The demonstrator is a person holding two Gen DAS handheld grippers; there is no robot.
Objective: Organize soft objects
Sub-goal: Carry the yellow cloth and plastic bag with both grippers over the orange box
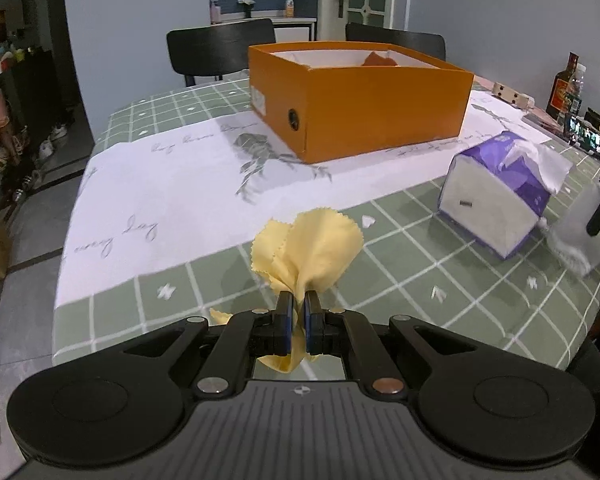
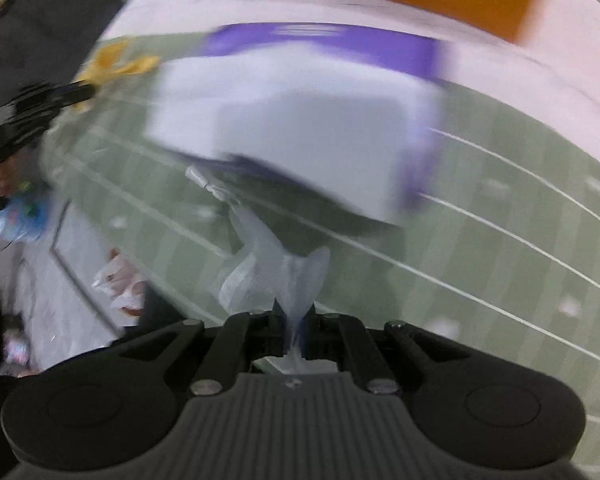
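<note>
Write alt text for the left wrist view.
The left gripper pinches a yellow cloth above a green checked tablecloth. Behind it stand an open orange box and, to the right, a tilted purple tissue pack.

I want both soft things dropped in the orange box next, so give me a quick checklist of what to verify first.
1. Left gripper shut on the crumpled yellow cloth: ok, cloth is pinched between the pads.
2. Right gripper shut on the white tissue: ok, though the view is blurred.
3. Open orange cardboard box uncovered: ok, no lid on it.
4. Room inside the box: cannot tell; a brownish item shows at the rim, the rest is hidden.
5. Purple and white tissue pack sitting flat: not ok, it is tilted.
6. Tissue pulled fully free of the pack: cannot tell, too blurred.
</note>
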